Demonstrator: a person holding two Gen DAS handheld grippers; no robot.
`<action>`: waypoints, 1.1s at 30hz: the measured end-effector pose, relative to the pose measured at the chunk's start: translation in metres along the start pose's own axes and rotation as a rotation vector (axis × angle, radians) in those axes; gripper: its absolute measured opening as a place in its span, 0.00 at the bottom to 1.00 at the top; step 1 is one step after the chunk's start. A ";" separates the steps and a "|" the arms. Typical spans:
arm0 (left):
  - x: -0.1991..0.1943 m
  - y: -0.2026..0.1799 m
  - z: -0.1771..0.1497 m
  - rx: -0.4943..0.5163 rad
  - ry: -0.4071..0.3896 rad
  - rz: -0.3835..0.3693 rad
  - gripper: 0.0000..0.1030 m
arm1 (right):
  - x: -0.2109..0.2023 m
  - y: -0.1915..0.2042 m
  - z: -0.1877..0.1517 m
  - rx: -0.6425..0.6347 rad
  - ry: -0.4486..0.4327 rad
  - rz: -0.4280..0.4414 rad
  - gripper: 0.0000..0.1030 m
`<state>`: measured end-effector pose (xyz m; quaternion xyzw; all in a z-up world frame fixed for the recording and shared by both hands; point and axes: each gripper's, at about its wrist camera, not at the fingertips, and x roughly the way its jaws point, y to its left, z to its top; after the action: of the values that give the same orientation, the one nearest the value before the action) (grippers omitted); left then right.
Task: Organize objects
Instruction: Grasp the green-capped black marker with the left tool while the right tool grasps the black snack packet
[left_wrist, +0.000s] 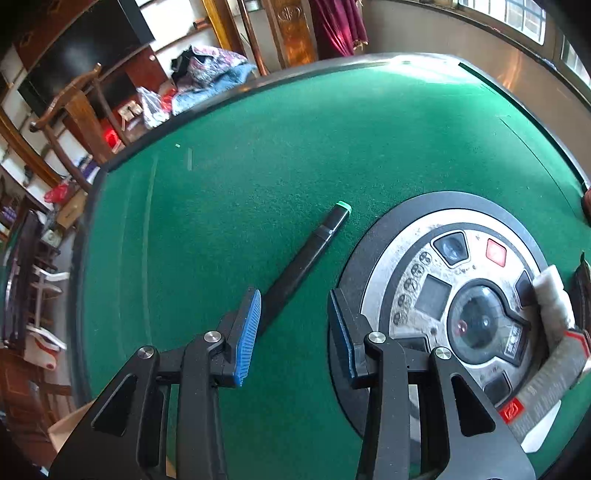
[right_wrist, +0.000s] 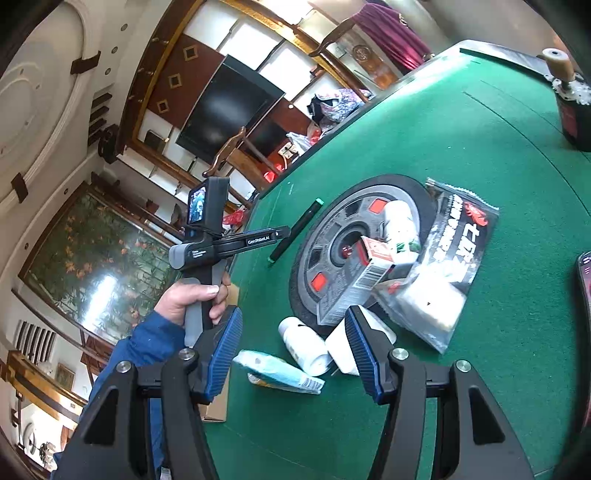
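In the left wrist view, the left gripper (left_wrist: 293, 314) tilts steeply down over the green bench (left_wrist: 258, 155), its blue-padded fingers (left_wrist: 248, 325) partly spread and holding nothing. A black marker (left_wrist: 306, 258) with a green cap lies on the felt at frame centre, its lower end just beside the left finger, next to the round control panel (left_wrist: 443, 295).

In the right wrist view, the right gripper (right_wrist: 293, 347) angles gently downward, fingers (right_wrist: 223, 350) half spread and empty, above a white bottle (right_wrist: 304, 345) and a pale blue packet (right_wrist: 277, 373) at lower centre. At centre left, a hand (right_wrist: 192, 295) in a blue sleeve (right_wrist: 147, 347) grips the other gripper's upright handle.
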<state>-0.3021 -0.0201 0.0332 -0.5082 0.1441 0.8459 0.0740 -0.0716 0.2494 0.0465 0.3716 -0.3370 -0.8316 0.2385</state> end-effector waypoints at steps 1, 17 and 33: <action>0.004 0.000 0.001 -0.002 0.004 -0.002 0.36 | 0.000 -0.001 0.001 0.002 -0.003 -0.009 0.56; 0.008 -0.003 -0.025 -0.226 0.052 0.017 0.14 | -0.033 -0.036 0.022 0.111 -0.175 -0.240 0.57; -0.058 -0.005 -0.157 -0.387 -0.002 -0.013 0.14 | 0.011 -0.071 0.031 0.206 -0.076 -0.324 0.61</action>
<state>-0.1418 -0.0638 0.0145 -0.5132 -0.0244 0.8577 -0.0196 -0.1132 0.3010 0.0045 0.4119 -0.3646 -0.8336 0.0492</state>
